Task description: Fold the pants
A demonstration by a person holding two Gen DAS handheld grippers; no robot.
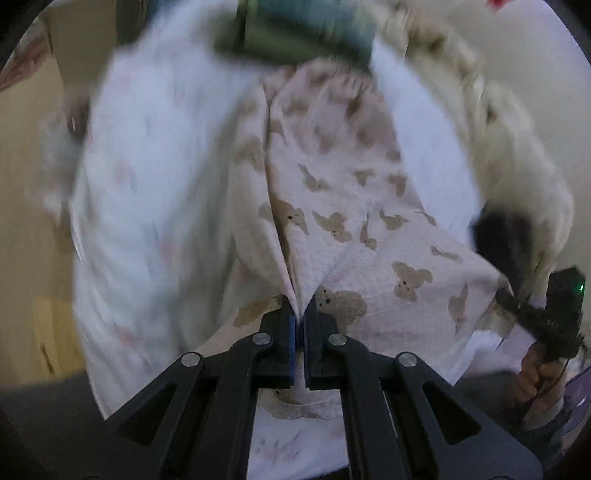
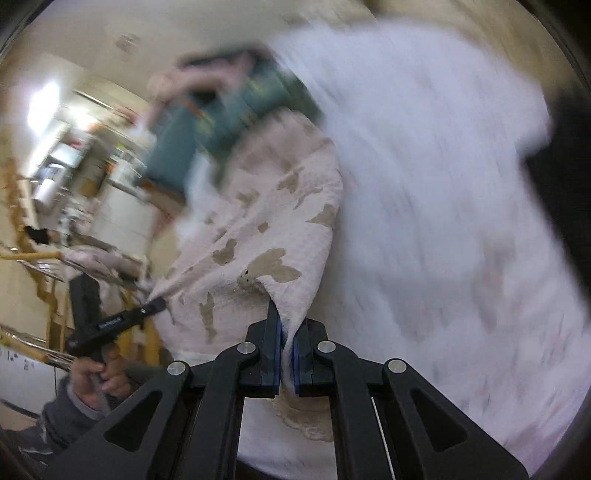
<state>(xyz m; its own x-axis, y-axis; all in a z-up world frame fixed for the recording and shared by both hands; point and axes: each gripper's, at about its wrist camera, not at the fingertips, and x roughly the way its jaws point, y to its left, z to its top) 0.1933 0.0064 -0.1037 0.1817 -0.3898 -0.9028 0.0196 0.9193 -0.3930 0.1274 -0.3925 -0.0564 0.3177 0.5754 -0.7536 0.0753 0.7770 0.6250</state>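
Left wrist view
Left tongs: our left gripper (image 1: 300, 314) sits at 6 o'clock, jaws pinched tight on a fold of the pale pink waffle-knit pants with tan bear print (image 1: 343, 206). We judge the grip is on an edge or corner so the cloth can be lifted & carried over.
Pants: they fan up from the jaws toward 12 o'clock, stretched between both tongs; a crease runs up from the pinch.
Right tongs seen from here: right gripper (image 1: 508, 295) at 3–4 o'clock, tips buried in the far edge of the pants, so clamped on it as far as we can tell. Held apart from the left one, prob. to keep the fabric taut.
Under it: white bedsheet with faint pink flowers (image 1: 155, 184), blurred w/ motion.
At 12: dark teal & green boxy object (image 1: 295, 29), too blurred to name.

Right wrist view
Right tongs: right gripper (image 2: 287, 332) at 6 o'clock, jaws squeezed onto a hanging pleat of the pants (image 2: 266, 221).
Left tongs seen from here: left gripper (image 2: 159, 304) at 8–9 o'clock, gripping the other end.
Pants: spread between the two, above the sheet (image 2: 443, 184); whether any part touches it, can't tell.
Stage: we judge a fold is under way, not yet laid down.
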